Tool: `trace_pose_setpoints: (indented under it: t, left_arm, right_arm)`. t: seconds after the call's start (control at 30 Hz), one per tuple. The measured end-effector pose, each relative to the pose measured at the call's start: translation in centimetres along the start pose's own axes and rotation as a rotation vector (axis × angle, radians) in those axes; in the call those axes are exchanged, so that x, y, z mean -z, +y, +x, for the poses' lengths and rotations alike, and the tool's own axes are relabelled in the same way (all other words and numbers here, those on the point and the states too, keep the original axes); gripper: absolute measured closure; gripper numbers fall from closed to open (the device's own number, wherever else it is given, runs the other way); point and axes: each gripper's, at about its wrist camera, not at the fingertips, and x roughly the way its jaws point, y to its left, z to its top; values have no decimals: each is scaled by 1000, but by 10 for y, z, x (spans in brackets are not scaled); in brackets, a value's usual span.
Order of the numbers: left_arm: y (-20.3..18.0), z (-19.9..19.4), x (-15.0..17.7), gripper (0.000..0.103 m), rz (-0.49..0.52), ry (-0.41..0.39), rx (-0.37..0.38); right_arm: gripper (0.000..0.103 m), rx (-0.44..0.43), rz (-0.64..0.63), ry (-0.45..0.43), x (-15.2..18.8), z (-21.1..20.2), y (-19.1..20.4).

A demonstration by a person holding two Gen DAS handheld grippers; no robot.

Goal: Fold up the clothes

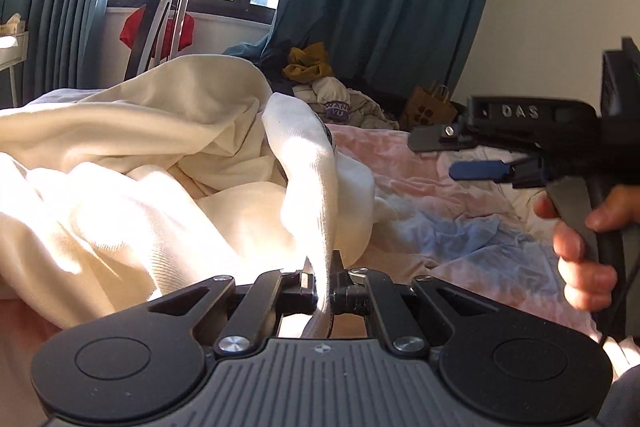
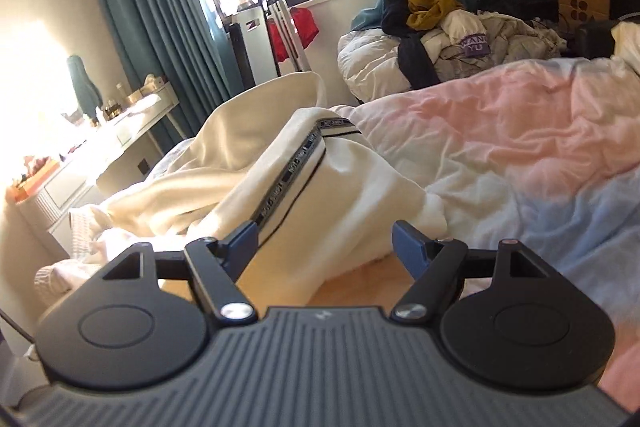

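One edge of the garment (image 1: 168,155) is pinched in the left gripper (image 1: 323,291); the right gripper (image 2: 324,243) gapes wide, empty. Best grab the trimmed edge (image 2: 288,175) next and pull taut over the bed (image 2: 520,131).

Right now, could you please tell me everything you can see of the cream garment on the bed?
The cream garment is a soft, thick-looking knit, crumpled and unfolded across the pink and blue duvet. A dark patterned tape with thin black piping runs along it. The left gripper is shut on a raised fold of it, lifting that edge. The right gripper is open, its blue fingers either side of the taped part, not gripping it. Sunlight washes out its near folds.
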Motion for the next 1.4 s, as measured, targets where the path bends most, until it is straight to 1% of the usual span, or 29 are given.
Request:
trace_pose_setpoints:
  t: [0.13, 0.23, 0.3, 0.43, 0.5, 0.53, 0.57, 0.6, 0.63, 0.7, 0.73, 0.8, 0.93, 1.03, 1.1, 1.2, 1.27, 1.4]
  left_arm:
    - [17, 2, 0, 98, -58, -3, 43]
    - [30, 6, 2, 98, -107, -10, 68]
    - [36, 8, 7, 98, -114, -7, 80]
    - [43, 18, 16, 99, -114, 5, 131]
    - [47, 23, 18, 99, -121, 1, 161]
    - [48, 25, 18, 99, -125, 1, 171]
    - [50, 28, 19, 99, -129, 2, 179]
    - [51, 30, 19, 99, -134, 3, 182]
    - [54, 31, 19, 99, -143, 2, 185]
    - [58, 31, 19, 99, -164, -4, 193]
    - [58, 31, 19, 99, -167, -8, 194]
    - [56, 30, 18, 99, -154, -13, 187]
    - [45, 27, 14, 99, -110, -27, 172]
    - [38, 24, 13, 99, -79, -37, 176]
    - [33, 21, 14, 98, -58, -39, 185]
    - [26, 24, 14, 98, -31, -25, 190]
    - [20, 26, 15, 98, -16, -10, 188]
    - [8, 28, 23, 97, 27, 21, 167]
  right_arm:
    - [27, 44, -75, 61, -49, 54, 20]
    - [28, 77, -75, 110, -79, 112, 27]
    - [28, 100, -71, 143, -97, 149, 30]
    - [32, 156, -9, 203, -112, 210, 24]
    - [32, 209, 3, 238, -112, 230, 21]
    - [35, 228, 22, 251, -110, 238, 18]
    - [48, 240, 43, 257, -108, 243, 14]
    - [57, 250, 64, 262, -106, 246, 10]
    - [69, 253, 85, 261, -104, 245, 6]
    - [79, 267, 122, 228, -103, 235, 1]
    - [85, 275, 136, 211, -102, 229, 0]
    - [91, 299, 134, 172, -106, 212, -1]
    - [93, 342, 136, 100, -116, 167, -8]
    - [93, 367, 171, 1, -122, 114, -23]
    - [94, 387, 198, -85, -117, 75, -37]
    - [95, 443, 244, -229, -95, 15, -64]
    - [96, 511, 304, -287, -69, -20, -87]
    - [96, 501, 552, -252, -10, -62, -150]
